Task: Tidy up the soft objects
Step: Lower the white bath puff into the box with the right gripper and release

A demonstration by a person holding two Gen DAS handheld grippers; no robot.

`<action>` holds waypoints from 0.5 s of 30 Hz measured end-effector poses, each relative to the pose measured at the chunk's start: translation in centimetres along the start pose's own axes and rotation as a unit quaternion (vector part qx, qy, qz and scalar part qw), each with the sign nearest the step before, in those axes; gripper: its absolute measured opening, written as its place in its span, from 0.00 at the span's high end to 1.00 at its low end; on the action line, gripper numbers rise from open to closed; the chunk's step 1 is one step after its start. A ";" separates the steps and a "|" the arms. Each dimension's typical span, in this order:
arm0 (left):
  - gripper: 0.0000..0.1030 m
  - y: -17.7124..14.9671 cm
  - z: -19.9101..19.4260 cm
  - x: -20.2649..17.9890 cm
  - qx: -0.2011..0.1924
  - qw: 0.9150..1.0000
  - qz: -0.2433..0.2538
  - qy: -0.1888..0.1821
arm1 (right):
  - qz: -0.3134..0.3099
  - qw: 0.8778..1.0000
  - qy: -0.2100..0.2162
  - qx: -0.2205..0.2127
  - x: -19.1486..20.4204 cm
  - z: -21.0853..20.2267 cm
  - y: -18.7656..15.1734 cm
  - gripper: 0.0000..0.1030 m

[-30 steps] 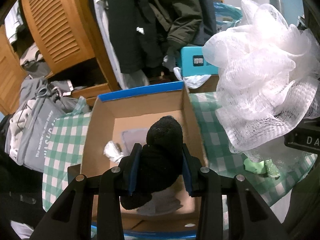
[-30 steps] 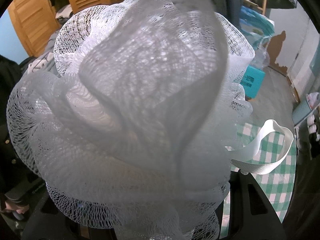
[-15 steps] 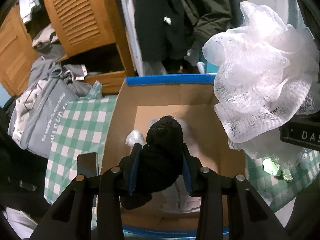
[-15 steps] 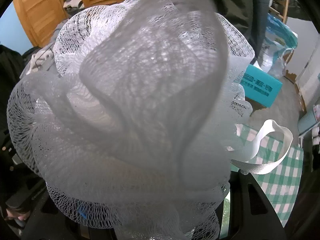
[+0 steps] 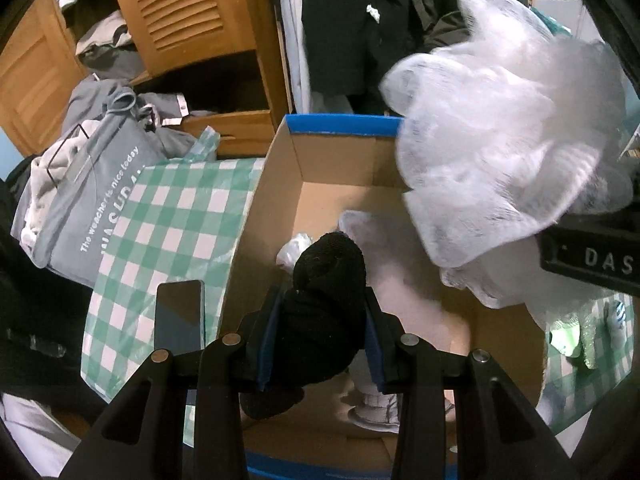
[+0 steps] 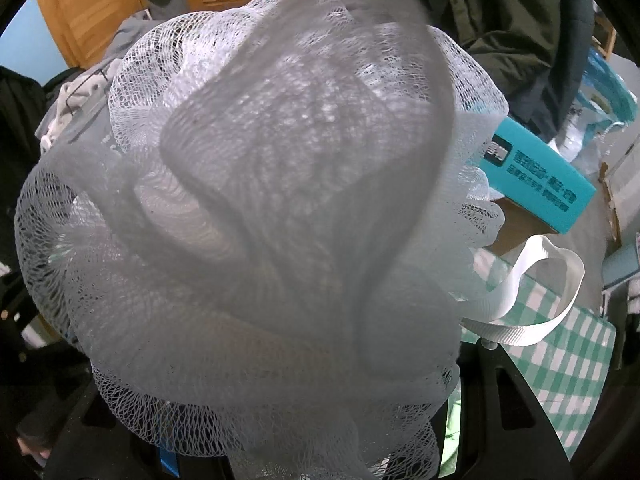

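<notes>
Black knit sock [image 5: 326,312] bunched in left jaws, white mesh loofah [image 6: 280,220] – frilly, translucent – held in right jaws

box [image 5: 276,184] left half open | loofah [image 5: 504,160] blocks right side

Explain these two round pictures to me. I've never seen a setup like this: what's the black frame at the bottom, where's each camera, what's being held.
There is no robot arm: a person holds a two-finger claw in each hand, with a fisheye camera on each looking along its fingers. The left camera shows the left claw shut on a black sock, above an open cardboard box on a green checked tablecloth; a phone lies beside the box. The right camera is almost filled by a white mesh bath pouf. The right claw seems to grip it, but its fingers are hidden.
</notes>
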State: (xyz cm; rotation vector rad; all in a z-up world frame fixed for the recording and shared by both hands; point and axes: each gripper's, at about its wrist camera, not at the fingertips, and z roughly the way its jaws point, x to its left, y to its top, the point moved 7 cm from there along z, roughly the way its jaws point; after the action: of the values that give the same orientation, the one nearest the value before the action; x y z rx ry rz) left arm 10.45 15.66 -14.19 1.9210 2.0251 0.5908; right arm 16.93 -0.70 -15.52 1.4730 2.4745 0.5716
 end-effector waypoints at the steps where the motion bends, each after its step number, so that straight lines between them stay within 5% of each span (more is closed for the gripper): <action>1: 0.63 -0.1 0.1 0.0 0.000 1.000 0.000 0.000 | -0.002 1.000 0.002 0.001 0.1 0.2 0.3 0.47; 8: 0.55 0.1 0.2 0.5 0.002 1.000 -0.009 0.005 | -0.018 1.000 0.002 0.009 -0.6 -0.9 0.6 0.26; 12: 0.37 0.2 -0.1 0.7 -0.006 1.000 -0.009 0.013 | -0.019 1.000 -0.002 0.002 -1.8 -2.2 0.6 0.25; 15: 0.33 0.3 -0.4 0.7 -0.010 1.000 -0.008 0.014 | -0.016 1.000 0.013 -0.001 -1.3 -3.3 0.4 0.25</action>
State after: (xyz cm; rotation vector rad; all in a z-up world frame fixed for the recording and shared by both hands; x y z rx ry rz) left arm 10.49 16.28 -13.60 1.8938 2.0427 0.6358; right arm 16.65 -2.44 -12.38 1.4300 2.5112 0.5911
